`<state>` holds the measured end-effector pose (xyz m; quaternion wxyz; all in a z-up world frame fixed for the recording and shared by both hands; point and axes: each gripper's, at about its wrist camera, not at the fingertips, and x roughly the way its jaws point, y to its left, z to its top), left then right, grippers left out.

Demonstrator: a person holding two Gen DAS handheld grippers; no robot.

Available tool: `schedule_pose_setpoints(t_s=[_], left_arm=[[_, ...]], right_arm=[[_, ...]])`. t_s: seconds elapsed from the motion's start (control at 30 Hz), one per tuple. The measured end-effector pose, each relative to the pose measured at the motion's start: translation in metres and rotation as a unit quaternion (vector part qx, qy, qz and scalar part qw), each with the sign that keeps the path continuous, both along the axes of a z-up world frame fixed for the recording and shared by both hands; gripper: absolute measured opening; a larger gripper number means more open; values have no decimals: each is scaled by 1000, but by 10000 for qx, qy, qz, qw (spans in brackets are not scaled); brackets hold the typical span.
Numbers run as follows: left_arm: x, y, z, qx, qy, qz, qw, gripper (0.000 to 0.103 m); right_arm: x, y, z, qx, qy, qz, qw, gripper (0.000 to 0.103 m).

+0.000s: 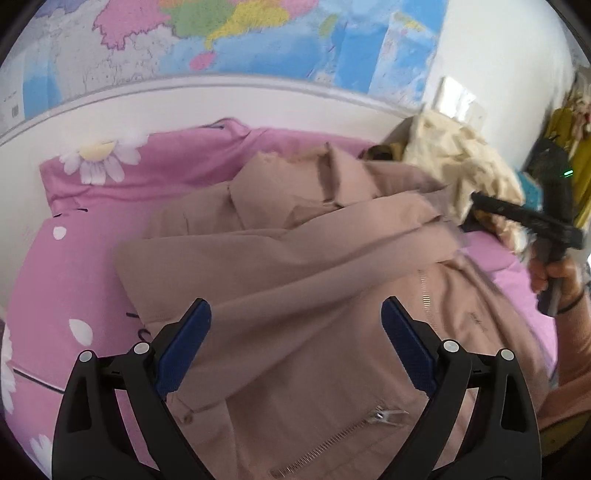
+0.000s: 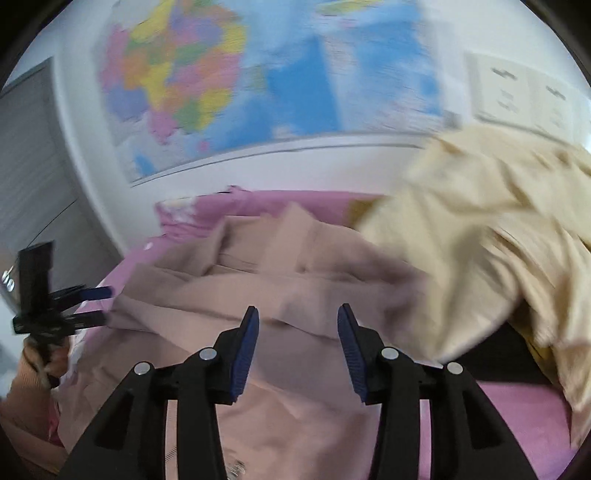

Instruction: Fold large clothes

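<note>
A dusty-beige zip jacket (image 1: 303, 266) lies spread on the pink daisy-print bed (image 1: 66, 266), collar toward the wall, one sleeve folded across its front. My left gripper (image 1: 295, 343) hovers over the jacket's lower front, open wide, nothing between its blue pads. From the right wrist view the left gripper (image 2: 99, 304) sits at the jacket's left edge. My right gripper (image 2: 298, 332) is open above the jacket (image 2: 295, 387), its pads apart and holding nothing. In the left wrist view the right gripper (image 1: 480, 201) is raised at the jacket's right side, held by a hand (image 1: 554, 273).
A crumpled cream garment (image 2: 480, 240) is piled at the bed's right, close to the jacket's shoulder, with something dark under it. A pink pillow (image 1: 110, 162) lies against the white wall. A world map (image 1: 221, 33) hangs above. A grey panel (image 2: 33, 177) stands far left.
</note>
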<state>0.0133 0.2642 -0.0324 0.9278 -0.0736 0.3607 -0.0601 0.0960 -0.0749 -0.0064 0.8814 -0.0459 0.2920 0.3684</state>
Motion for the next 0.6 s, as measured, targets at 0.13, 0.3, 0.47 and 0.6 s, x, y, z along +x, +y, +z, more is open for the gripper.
schedule_pose_setpoints(t_s=[0.13, 0.3, 0.47, 0.6], left_arm=[[25, -3, -26, 180, 441, 124, 9988, 90], [31, -4, -43, 280, 603, 133, 9977, 90], [23, -9, -39, 340, 510, 166, 9980, 90], [12, -8, -30, 210, 379, 285, 9987, 90]], right_arm=[[12, 40, -19, -447, 135, 201, 9987, 43], [41, 45, -65, -834, 871, 16, 9927, 34], [31, 37, -71, -841, 895, -13, 9924, 34], [21, 29, -61, -645, 866, -70, 9941, 43]])
